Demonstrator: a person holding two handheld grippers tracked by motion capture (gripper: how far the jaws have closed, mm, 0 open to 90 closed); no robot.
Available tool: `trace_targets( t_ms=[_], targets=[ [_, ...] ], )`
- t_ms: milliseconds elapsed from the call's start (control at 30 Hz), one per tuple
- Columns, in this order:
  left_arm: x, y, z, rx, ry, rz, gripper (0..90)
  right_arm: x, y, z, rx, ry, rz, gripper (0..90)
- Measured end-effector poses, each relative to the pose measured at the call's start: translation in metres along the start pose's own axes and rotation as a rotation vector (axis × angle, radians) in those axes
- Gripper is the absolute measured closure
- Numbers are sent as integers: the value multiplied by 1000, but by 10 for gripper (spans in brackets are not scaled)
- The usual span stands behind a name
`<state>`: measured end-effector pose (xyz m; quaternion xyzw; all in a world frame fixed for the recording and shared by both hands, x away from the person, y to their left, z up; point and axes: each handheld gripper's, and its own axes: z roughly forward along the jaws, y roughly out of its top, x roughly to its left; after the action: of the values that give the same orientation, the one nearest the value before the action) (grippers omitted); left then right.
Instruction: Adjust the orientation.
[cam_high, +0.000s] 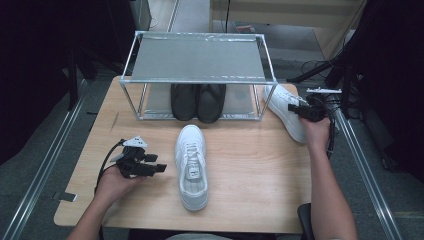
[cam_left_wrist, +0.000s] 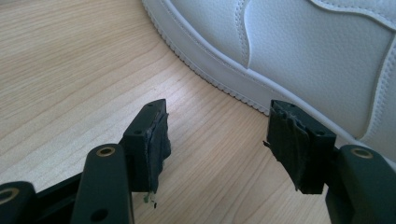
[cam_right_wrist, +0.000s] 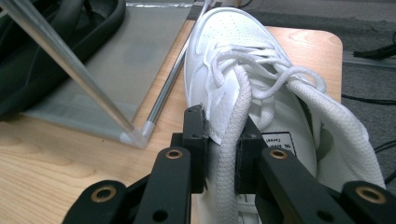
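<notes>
The right hand-held gripper (cam_right_wrist: 222, 154) is clenched on the side collar of a white sneaker (cam_right_wrist: 233, 70) at the tabletop's (cam_high: 250, 170) right edge, beside the metal rack (cam_high: 197, 55). The left hand-held gripper (cam_left_wrist: 215, 140) rests released beside another white sneaker (cam_high: 192, 165) mid-tabletop.

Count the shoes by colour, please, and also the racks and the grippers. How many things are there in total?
White shoes: 2, one mid-table, one at the right edge clamped by its collar in the right gripper
Black shoes: 2, under the rack
Metal racks: 1
Grippers: 2, with the left gripper open
Total: 7
</notes>
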<state>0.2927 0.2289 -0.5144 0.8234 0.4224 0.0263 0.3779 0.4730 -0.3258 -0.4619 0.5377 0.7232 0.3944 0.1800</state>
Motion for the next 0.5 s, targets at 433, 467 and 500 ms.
trace_targets(
  t_ms=[433, 467, 500],
  targets=[
    [0, 7, 3, -14, -15, 16, 388, -2, -9, -27, -5, -10, 15, 798],
    [0, 8, 3, -7, -17, 20, 388, -2, -10, -29, -6, -9, 17, 798],
    [0, 9, 3, -9, -17, 21, 388, -2, -11, -31, -5, -9, 17, 797]
  ],
)
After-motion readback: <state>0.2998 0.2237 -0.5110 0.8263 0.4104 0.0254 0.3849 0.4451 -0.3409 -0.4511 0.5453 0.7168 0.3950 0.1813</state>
